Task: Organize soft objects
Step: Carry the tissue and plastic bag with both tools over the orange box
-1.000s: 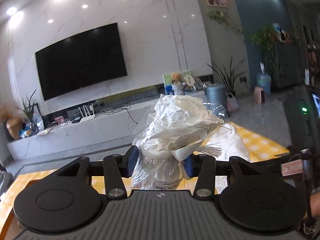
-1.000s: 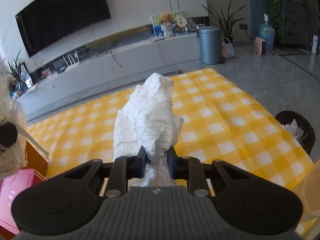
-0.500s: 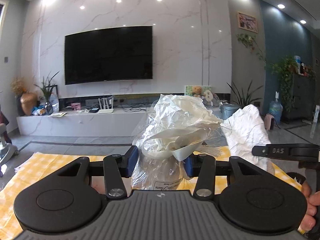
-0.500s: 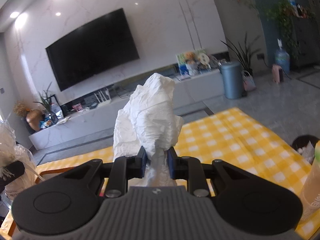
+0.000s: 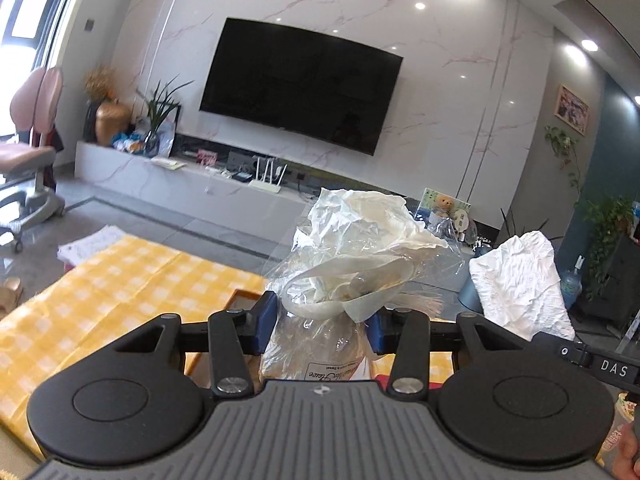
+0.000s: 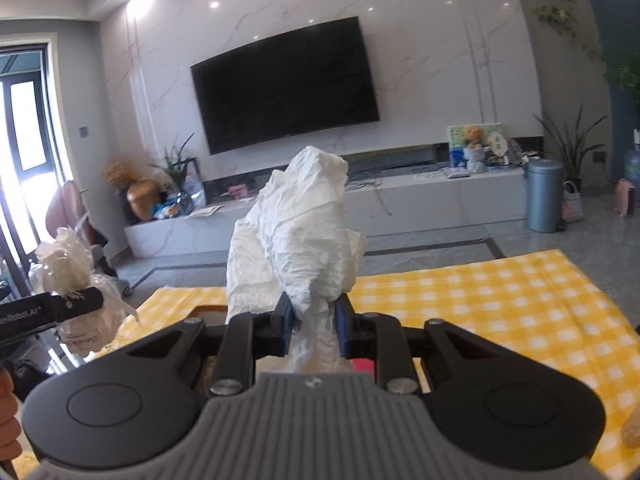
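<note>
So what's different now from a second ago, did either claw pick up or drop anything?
Neither. Both were lifted and swung left: the yellow checked cloth sank in view and the TV came to centre. The left gripper still clamps the clear plastic bag, the right gripper the white crumpled paper.

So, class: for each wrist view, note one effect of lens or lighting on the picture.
Left wrist view: the fisheye bows the television; ceiling spotlights flare white; the window at the left edge is blown out. Right wrist view: the television also bulges; daylight through the door washes out the left side.
</note>
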Demonstrator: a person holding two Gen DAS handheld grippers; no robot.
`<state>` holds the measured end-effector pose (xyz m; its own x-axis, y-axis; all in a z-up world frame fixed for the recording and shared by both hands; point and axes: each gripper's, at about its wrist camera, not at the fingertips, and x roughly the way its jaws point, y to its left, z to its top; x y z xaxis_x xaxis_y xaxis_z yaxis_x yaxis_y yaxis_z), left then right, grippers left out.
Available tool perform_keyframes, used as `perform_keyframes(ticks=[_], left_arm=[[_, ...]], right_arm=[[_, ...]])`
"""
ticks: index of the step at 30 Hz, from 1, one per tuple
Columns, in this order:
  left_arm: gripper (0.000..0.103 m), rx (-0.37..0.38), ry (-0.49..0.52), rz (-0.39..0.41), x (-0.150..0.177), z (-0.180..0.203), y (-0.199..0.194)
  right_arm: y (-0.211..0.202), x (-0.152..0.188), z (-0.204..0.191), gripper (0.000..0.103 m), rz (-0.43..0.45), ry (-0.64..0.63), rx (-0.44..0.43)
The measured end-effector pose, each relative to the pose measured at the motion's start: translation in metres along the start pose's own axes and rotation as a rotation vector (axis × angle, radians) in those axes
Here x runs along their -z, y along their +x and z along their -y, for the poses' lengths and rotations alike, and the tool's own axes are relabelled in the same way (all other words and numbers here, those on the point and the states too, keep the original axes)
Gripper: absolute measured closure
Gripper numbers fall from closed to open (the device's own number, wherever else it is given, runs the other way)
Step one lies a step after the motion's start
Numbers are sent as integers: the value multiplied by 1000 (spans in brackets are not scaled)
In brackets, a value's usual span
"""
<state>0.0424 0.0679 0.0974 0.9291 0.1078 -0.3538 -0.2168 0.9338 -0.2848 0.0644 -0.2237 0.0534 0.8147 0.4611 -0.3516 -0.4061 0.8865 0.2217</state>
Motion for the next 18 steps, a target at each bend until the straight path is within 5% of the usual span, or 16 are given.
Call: perform_keyframes(ticks=[9, 18], left_arm=[[52, -25, -107, -7, 20, -70, 17], [52, -9, -174, -143, 39, -103, 41]], right_arm=[[75, 19, -58, 83, -158, -37, -17], [210, 41, -91, 83, -441, -143, 63]])
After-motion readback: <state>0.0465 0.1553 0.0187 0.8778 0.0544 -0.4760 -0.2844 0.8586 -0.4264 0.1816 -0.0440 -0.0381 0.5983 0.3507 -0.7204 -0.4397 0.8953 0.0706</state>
